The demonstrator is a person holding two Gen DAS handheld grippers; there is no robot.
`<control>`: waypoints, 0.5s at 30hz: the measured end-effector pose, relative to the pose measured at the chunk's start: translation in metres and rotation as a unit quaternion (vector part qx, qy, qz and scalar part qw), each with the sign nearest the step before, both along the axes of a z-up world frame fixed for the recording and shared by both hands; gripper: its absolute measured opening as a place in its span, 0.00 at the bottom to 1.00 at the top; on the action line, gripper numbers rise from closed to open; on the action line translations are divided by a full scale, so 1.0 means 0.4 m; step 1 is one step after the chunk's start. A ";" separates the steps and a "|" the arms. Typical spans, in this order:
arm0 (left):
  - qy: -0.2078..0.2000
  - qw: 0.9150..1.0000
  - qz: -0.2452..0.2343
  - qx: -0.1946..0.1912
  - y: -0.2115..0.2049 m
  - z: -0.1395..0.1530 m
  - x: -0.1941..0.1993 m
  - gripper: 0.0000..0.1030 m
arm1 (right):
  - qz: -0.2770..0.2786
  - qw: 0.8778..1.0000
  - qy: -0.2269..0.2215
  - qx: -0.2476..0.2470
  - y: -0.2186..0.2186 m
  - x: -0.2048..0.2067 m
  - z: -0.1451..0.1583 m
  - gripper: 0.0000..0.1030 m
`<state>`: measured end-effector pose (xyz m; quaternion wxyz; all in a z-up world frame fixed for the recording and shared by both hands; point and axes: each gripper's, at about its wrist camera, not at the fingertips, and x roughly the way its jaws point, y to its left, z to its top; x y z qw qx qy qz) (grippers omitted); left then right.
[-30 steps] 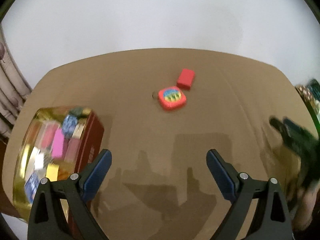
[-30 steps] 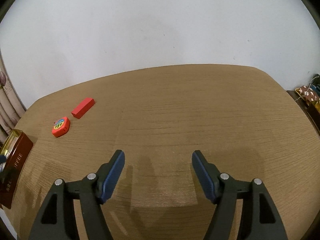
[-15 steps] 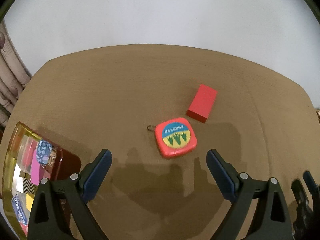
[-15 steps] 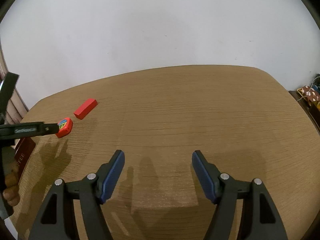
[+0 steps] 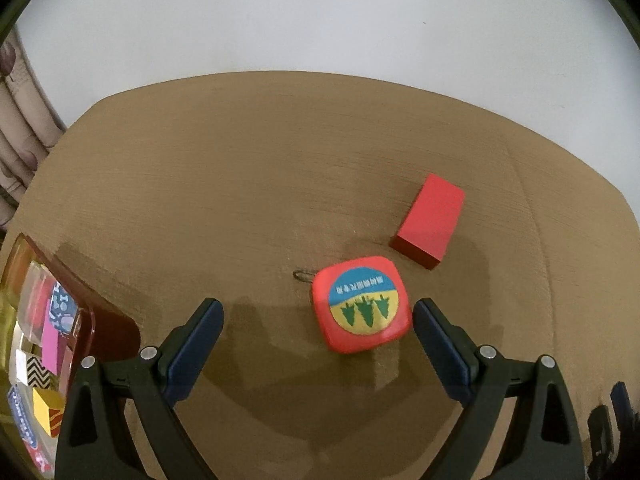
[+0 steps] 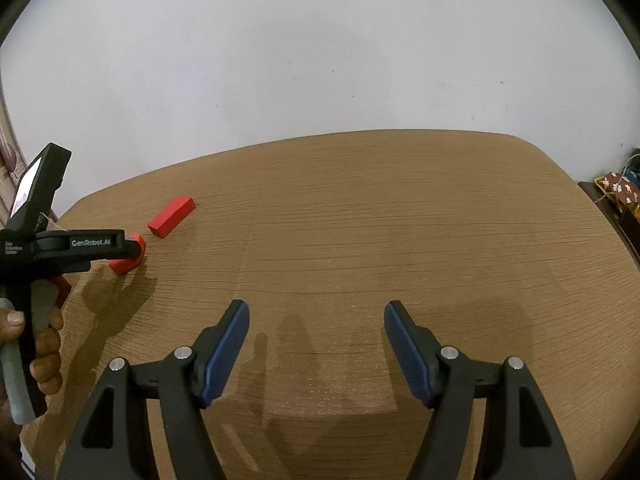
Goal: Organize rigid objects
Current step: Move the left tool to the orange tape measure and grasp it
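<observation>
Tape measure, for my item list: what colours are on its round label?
Blue above, yellow below with green tree-like shapes, on the tape measure; left wrist view shows it best.

left claw [image 5: 316,318] wide apart (angled down), right claw [image 6: 316,336] likewise

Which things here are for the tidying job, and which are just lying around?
For the job: tape measure, red block, tin with small things inside, left tool open around the tape measure.

Just around: curtain, patterned cloth beside the table, right tool, open over bare wood.
</observation>
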<state>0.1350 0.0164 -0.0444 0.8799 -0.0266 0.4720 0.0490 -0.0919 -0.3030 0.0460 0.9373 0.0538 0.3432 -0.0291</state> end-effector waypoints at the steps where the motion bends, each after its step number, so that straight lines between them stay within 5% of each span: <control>1: 0.001 1.000 -0.001 0.000 -0.004 -0.003 0.008 0.91 | 0.000 1.000 0.000 0.000 0.000 0.000 0.000 0.70; 15: 0.003 1.000 0.006 -0.010 -0.028 -0.013 -0.020 0.91 | 0.001 1.000 0.001 0.000 -0.003 0.001 0.001 0.70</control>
